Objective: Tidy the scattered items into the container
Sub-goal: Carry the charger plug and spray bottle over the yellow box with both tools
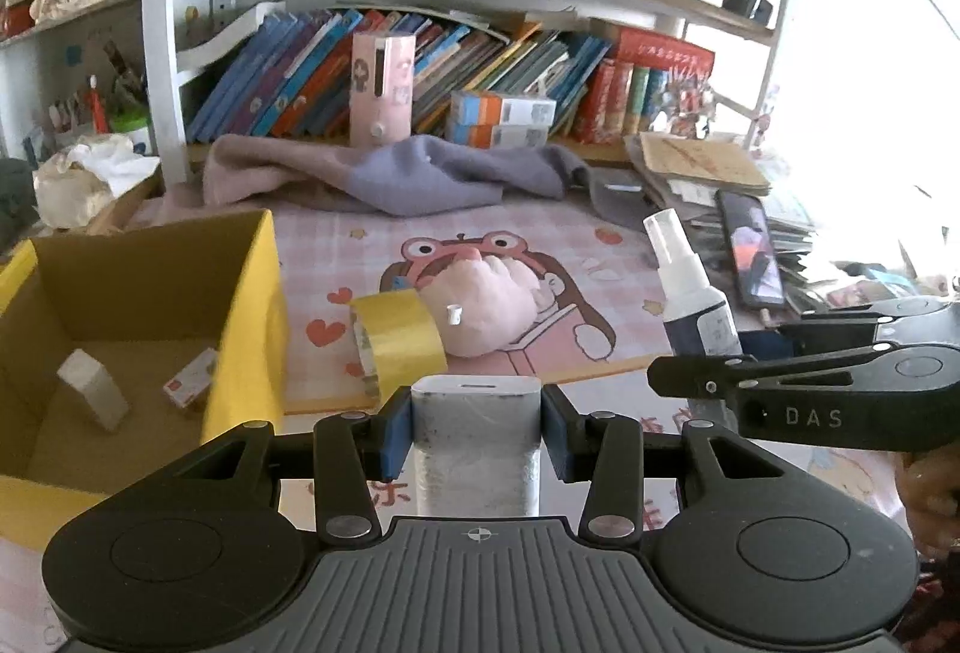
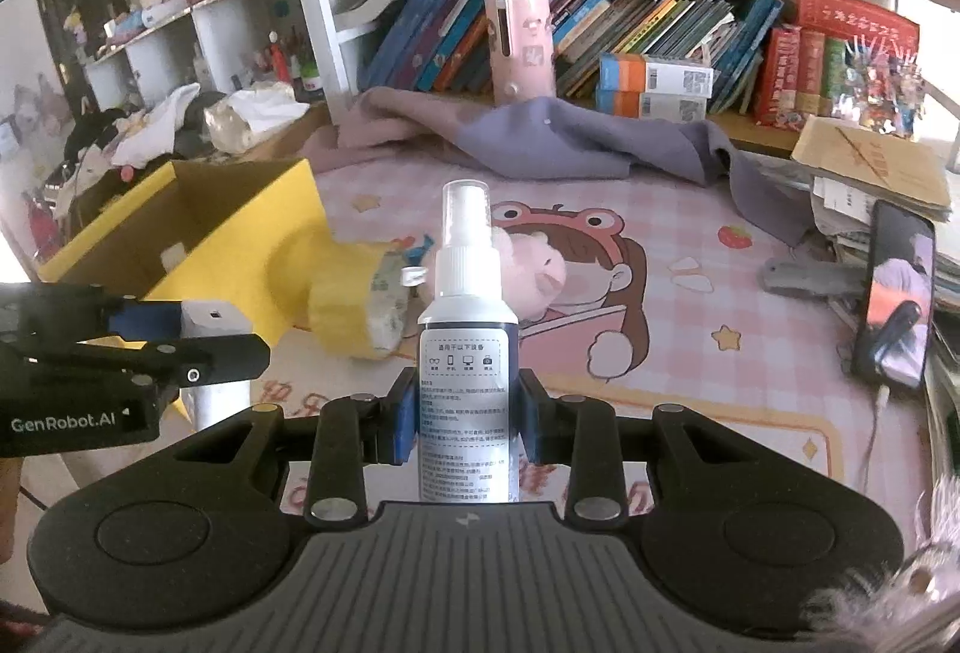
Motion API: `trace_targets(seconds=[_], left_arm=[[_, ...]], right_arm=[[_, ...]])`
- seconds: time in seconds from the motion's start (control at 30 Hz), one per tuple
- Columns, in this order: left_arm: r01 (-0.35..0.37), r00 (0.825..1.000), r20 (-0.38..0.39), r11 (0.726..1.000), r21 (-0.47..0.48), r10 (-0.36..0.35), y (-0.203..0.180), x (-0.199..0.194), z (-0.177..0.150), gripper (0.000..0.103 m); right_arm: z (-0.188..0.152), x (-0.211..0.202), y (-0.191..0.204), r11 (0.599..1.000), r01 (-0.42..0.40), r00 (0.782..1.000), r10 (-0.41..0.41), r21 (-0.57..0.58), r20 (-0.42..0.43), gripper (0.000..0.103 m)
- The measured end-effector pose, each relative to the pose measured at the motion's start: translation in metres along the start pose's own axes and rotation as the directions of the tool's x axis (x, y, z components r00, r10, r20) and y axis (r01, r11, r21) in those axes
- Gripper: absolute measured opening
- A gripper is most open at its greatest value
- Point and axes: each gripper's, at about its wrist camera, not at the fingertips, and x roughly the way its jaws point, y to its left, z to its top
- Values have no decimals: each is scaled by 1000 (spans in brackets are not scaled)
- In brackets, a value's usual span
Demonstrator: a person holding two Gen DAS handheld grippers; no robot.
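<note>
Left wrist: left gripper point(image 1: 476, 428) pinching white power bank point(image 1: 476, 413); right gripper point(image 2: 467, 422) clamps spray bottle point(image 2: 467, 329) upright

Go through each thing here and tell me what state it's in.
Left claw: shut on the white power bank.
Right claw: shut on the spray bottle, upright, capped.
Yellow cardboard box: open, two small items inside.
Yellow tape roll: on its side.
Phone: screen lit.

The open yellow cardboard box point(image 1: 240, 293), holding a white block point(image 1: 93, 389) and a small red-and-white carton point(image 1: 192, 380), stands left of a yellow tape roll point(image 1: 399, 338) touching a pink plush point(image 1: 489, 308), while a white power bank point(image 1: 477, 437) and an upright spray bottle point(image 2: 468, 353) sit clamped between blue pads.
</note>
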Motion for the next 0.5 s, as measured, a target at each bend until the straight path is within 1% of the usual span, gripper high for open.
trace_targets(seconds=[0.27, 0.5], left_arm=[[58, 998, 18, 998, 38, -58, 18, -30, -21, 42], [96, 995, 16, 995, 26, -96, 48, -65, -46, 42]], right_arm=[[-15, -19, 43, 999, 45, 999, -45, 16, 17, 31], [-32, -36, 89, 994, 100, 995, -101, 34, 26, 31]])
